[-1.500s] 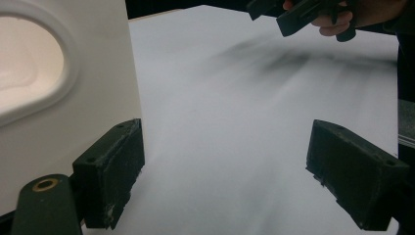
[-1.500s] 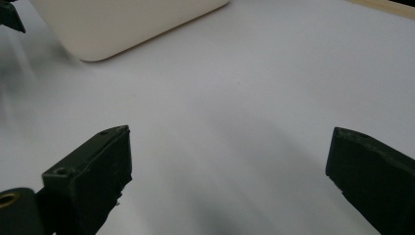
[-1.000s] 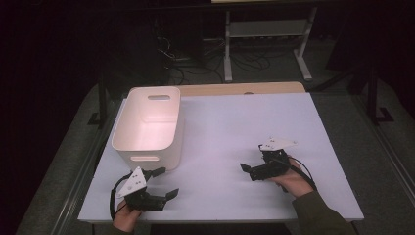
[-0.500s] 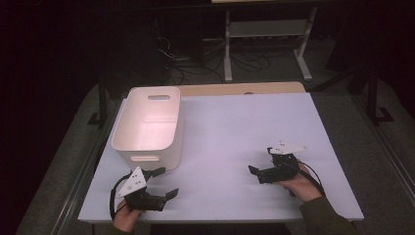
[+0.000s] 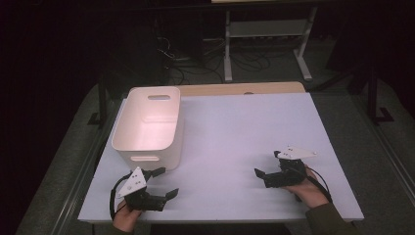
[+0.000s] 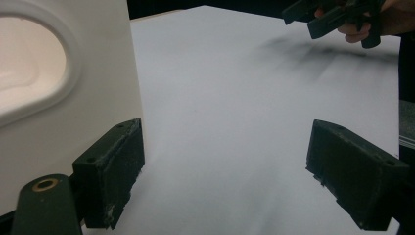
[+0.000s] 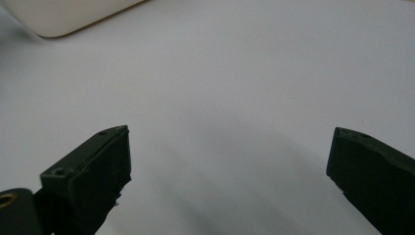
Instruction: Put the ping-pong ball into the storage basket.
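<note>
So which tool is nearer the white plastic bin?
The left tool. It sits just in front of the white plastic bin, close to its near wall; the right tool is well off to the bin's right.

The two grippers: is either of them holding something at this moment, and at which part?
Nothing is held. The left gripper is open beside the white bin, its fingers apart over the bare table. The right gripper is open too.

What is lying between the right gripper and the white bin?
Nothing: between the right gripper and the bin, the high view shows bare table.
</note>
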Tool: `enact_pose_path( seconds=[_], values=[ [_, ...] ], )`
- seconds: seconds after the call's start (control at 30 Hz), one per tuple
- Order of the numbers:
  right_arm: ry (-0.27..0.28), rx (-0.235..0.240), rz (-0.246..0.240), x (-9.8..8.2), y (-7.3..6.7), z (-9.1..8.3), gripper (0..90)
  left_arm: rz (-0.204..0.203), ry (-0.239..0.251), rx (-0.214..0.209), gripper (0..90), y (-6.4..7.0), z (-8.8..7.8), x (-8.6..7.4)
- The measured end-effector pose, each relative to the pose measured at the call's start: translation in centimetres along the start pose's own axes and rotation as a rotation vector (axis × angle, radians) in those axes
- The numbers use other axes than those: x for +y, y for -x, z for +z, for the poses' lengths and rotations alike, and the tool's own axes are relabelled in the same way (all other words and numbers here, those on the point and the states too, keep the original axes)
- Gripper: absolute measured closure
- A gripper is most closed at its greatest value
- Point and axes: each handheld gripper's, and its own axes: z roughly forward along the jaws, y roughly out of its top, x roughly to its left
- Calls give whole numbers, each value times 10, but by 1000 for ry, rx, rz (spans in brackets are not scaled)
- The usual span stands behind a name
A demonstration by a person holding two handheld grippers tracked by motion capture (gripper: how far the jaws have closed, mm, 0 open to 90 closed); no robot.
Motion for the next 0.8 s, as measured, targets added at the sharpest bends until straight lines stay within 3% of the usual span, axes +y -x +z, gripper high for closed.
enact_pose_path(
  seconds=[0.8],
  values=[
    [-16, -41, 18, -12, 8, -11, 23, 8, -7, -6, 141, 0, 0, 0]
  ],
)
